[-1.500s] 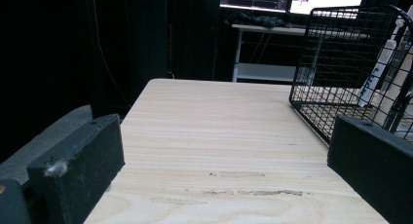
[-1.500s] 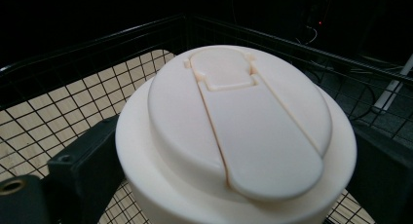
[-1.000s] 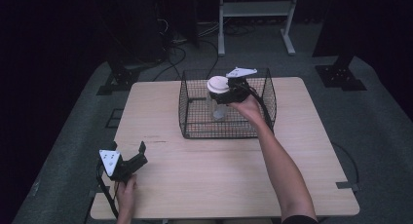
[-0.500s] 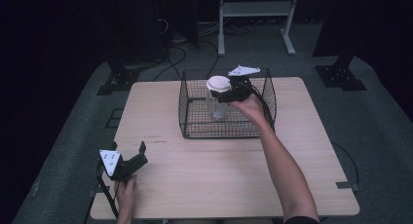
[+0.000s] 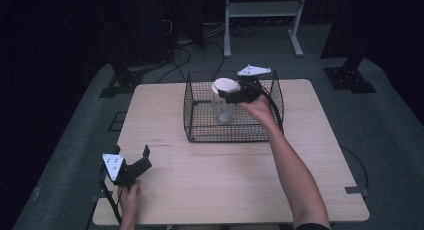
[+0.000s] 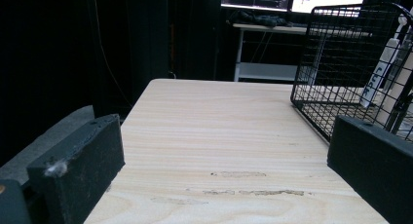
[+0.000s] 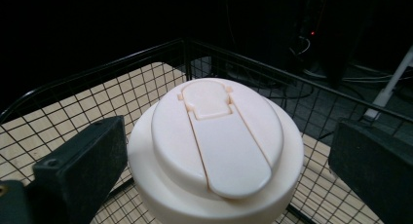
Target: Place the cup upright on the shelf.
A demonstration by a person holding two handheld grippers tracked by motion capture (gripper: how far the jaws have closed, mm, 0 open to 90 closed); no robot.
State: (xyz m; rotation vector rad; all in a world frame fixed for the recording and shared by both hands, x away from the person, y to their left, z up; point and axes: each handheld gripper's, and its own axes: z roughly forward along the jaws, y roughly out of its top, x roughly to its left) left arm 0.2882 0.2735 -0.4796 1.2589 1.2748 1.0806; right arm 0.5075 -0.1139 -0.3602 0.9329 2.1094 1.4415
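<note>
Change: since a second ago the right gripper (image 5: 235, 94) has been carried a little lower over the basket, and the bottle (image 5: 223, 101) with it; the left gripper (image 5: 134, 166) is seen where it was.
Right jaws: spread wide, one black block on each side of the white cap (image 7: 215, 151); the left block is seen very close to the cap's rim, but whether the cap is touched or gripped cannot be told.
Left jaws: held wide apart over bare table (image 6: 219, 136), nothing between them, nothing touched.
Bottle position: seen upright inside the wire basket (image 5: 200, 115), near its middle, with the right gripper at its top; whether its base rests on the basket floor cannot be told.
Bottle make: a clear, see-through body is shown under a broad round cap.
Cap surface: smooth cream-white plastic, stepped in two tiers, with a long flip tab set into the top.
Basket make: black wire mesh in small squares, rectangular, open at the top, with rounded rim corners.
Table surface: pale wood with a fine straight grain, a few dark scuff marks being noted near the left gripper.
Jaw blocks: matt black, blunt and rectangular, a tuft of lint being seen on one left block.
Writing: none legible on cap or bottle.
</note>
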